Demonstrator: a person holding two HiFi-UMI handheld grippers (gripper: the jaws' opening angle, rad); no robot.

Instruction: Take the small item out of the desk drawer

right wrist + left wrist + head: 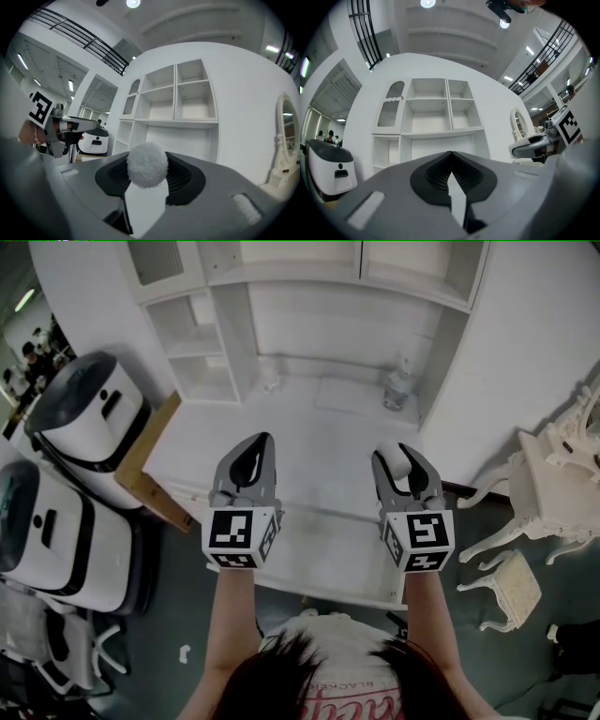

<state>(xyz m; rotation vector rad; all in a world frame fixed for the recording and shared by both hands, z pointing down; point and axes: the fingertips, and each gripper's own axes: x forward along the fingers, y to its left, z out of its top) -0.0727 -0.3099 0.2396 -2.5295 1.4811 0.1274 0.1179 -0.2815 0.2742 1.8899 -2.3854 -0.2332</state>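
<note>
A small white fluffy ball [147, 165] sits between the pads of my right gripper [148, 161], which is shut on it. In the head view the ball [401, 463] shows in the right gripper [399, 454], held up over the white desk [309, 427]. My left gripper [261, 442] hangs beside it at the same height. Its jaws meet at the tips with nothing between them [451, 154]. Below both grippers a white panel [323, 559] juts from the desk's front; it looks like the pulled-out drawer, and its inside is not visible.
A white shelf hutch [309, 277] stands on the desk, with a clear bottle [398, 390] at its back right. Two white machines [84, 418] and a wooden board [150, 470] crowd the left. An ornate white table [558, 470] and stool [511, 587] stand to the right.
</note>
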